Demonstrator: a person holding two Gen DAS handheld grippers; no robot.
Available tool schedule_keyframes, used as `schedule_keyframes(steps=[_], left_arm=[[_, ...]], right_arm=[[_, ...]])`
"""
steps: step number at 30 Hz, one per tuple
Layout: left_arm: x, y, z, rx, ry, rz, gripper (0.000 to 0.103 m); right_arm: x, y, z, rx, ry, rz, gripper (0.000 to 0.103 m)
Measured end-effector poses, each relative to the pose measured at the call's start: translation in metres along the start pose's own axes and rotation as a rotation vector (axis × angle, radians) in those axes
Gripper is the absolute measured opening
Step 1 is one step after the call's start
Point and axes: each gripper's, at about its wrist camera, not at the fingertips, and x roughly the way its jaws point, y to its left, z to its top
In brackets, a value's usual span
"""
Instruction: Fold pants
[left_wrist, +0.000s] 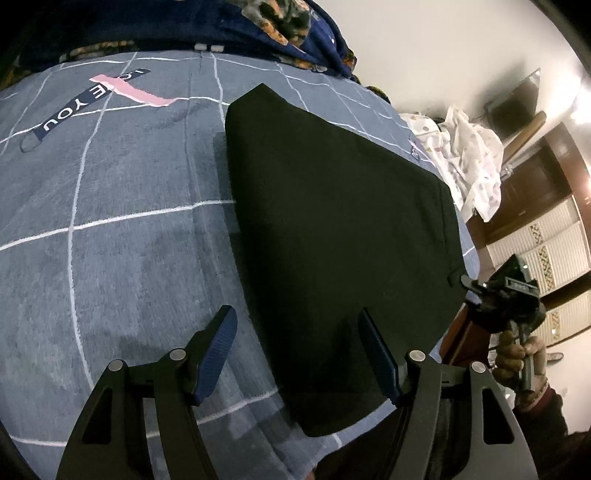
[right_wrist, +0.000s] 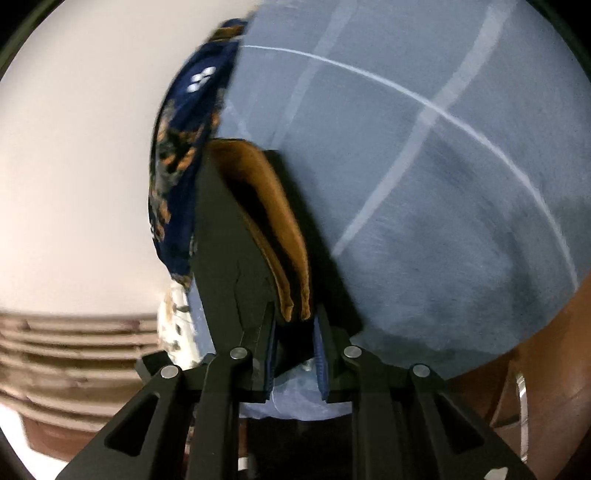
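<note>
The black pants (left_wrist: 332, 206) lie folded flat on the bed (left_wrist: 129, 221), its grey checked cover bare around them. A navy patterned blanket (left_wrist: 295, 33) is heaped at the far edge, white cloth (left_wrist: 469, 155) off the right side. My left fingers (left_wrist: 295, 354) hover spread and released; my right fingers (right_wrist: 295, 350) are clenched on the pants' edge.

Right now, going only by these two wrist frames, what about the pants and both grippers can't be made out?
- Left wrist view: the black pants run under the open left gripper and off the bottom edge, so their near end is hidden.
- Left wrist view: the right gripper is small at the right edge; its fingertips are unreadable.
- Right wrist view: motion blur; the right gripper is shut on dark cloth with a brown lining, layer count unclear.
</note>
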Motion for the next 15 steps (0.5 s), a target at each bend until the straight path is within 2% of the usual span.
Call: schedule_keyframes(steps=[6, 9, 12, 15], left_arm=[[0.011, -0.006, 0.006, 0.051, 0.021, -0.002, 0.069], [0.014, -0.009, 0.011, 0.077, 0.025, 0.003, 0.069], [0.016, -0.011, 0.014, 0.087, 0.029, 0.003, 0.069], [0.019, -0.012, 0.018, 0.092, 0.030, 0.000, 0.069]], right_arm=[[0.000, 0.016, 0.001, -0.085, 0.021, -0.044, 0.018], [0.003, 0.032, 0.003, -0.184, 0.027, -0.124, 0.022], [0.006, 0.054, 0.007, -0.310, 0.020, -0.238, 0.028], [0.014, 0.072, 0.015, -0.427, 0.019, -0.325, 0.039]])
